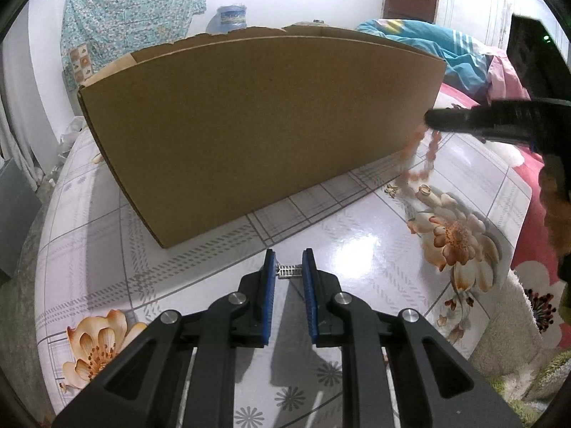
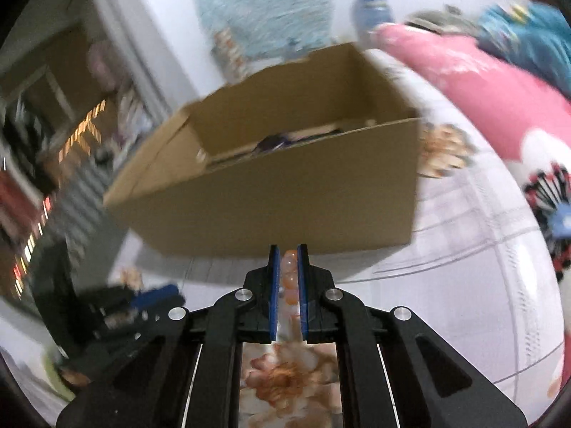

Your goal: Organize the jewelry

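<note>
Your right gripper [image 2: 288, 255] is clamped on the peach-orange bead necklace [image 2: 288, 278]; in the left wrist view the strand [image 1: 424, 157] hangs from its fingertips just beside the open brown cardboard box's [image 1: 257, 135] right end, lower beads near the glossy floral-print tabletop [image 1: 357, 249]. Two small gold rings [image 1: 424, 190] lie on the table below it. Your left gripper [image 1: 289, 267] is pinched on a small silver chain-link piece [image 1: 288, 271] low over the table, in front of the box. Right view is blurred.
</note>
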